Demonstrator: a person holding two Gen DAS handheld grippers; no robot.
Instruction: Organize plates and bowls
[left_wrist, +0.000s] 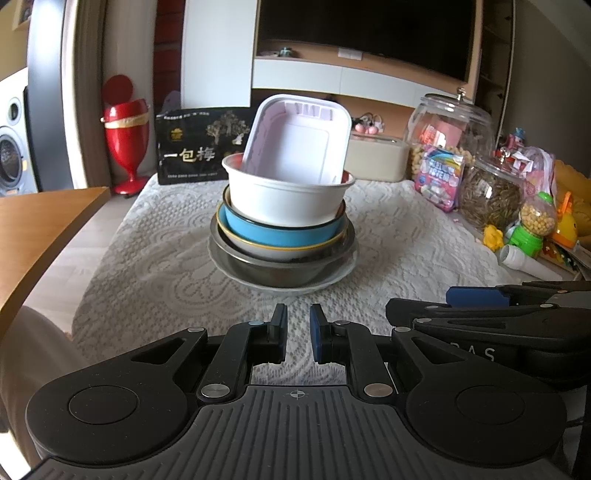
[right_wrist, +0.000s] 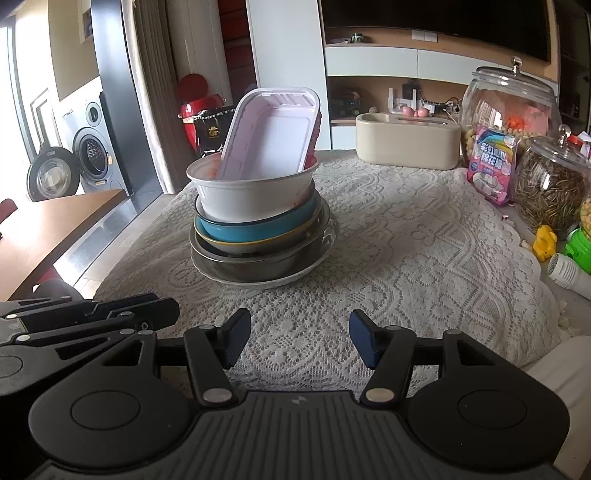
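Observation:
A stack of dishes stands mid-table on the lace cloth: a pale plate (left_wrist: 332, 277) at the bottom, a steel bowl (left_wrist: 280, 271), a gold-rimmed bowl, a blue bowl (left_wrist: 280, 230), a white round bowl (left_wrist: 286, 201), and a white rectangular tray (left_wrist: 299, 142) leaning upright inside it. The stack also shows in the right wrist view (right_wrist: 258, 225), with the tray (right_wrist: 269, 136) on top. My left gripper (left_wrist: 298, 332) hovers in front of the stack, jaws nearly closed and empty. My right gripper (right_wrist: 299, 341) is open and empty, to the right of and nearer than the stack.
Glass jars (left_wrist: 480, 195), a candy bag (left_wrist: 439, 177), toys (left_wrist: 532, 229) and a white tube (right_wrist: 569, 275) crowd the right side. A beige box (right_wrist: 408, 142) and a black packet (left_wrist: 201, 146) stand at the back. A wooden table (left_wrist: 40, 229) lies left.

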